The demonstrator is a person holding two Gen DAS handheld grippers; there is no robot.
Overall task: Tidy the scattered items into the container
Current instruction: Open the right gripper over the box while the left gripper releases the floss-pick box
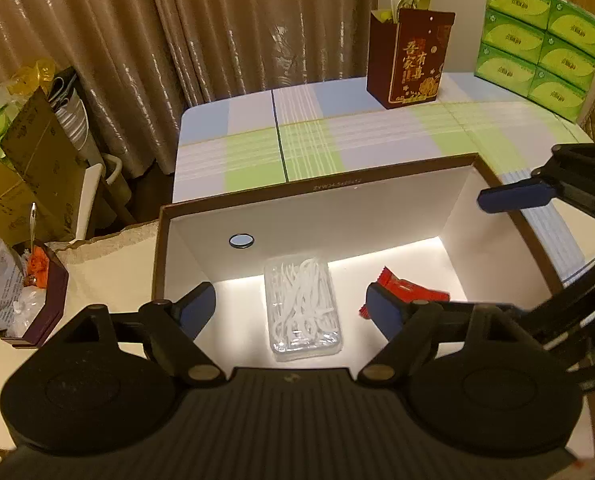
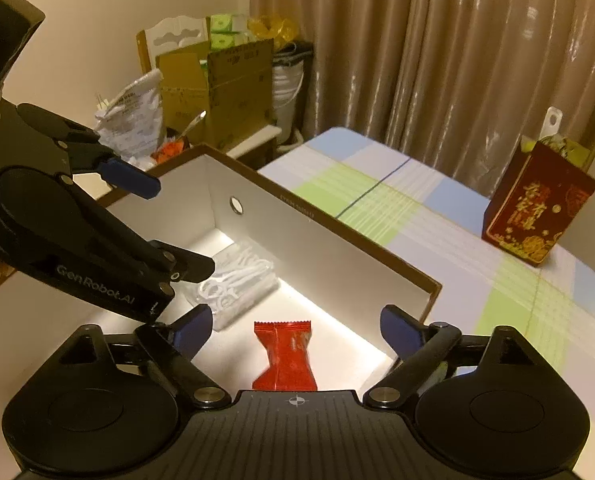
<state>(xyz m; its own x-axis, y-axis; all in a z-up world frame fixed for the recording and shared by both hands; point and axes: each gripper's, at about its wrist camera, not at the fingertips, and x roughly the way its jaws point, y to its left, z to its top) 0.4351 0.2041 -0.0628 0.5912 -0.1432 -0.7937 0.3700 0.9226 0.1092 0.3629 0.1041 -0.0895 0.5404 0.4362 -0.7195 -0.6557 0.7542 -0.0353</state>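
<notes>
Nearest the left wrist camera, the left gripper hangs over the open box with its blue-padded fingers spread wide and nothing between them. Directly below that gap a clear plastic case of white floss picks lies flat on the box floor, lengthwise toward the far wall. Just to its right, apart from it, lies a red candy wrapper, partly hidden behind the gripper's right finger.

From the right wrist view, the right gripper also stands open and empty above the near end of the box, the candy wrapper lying on the floor between its fingers. The floss pick case sits beyond and to the left, partly covered by the left gripper reaching in from that side.

The container is a white-lined cardboard box with a brown rim and a round hole in its far wall. It rests on a table covered in a blue, green and white checked cloth. Farther back on the table stands a dark red gift box with gold characters, holding a white utensil, and beside it a stack of green tissue packs. Beige curtains hang behind, with cardboard cartons piled at the left.
</notes>
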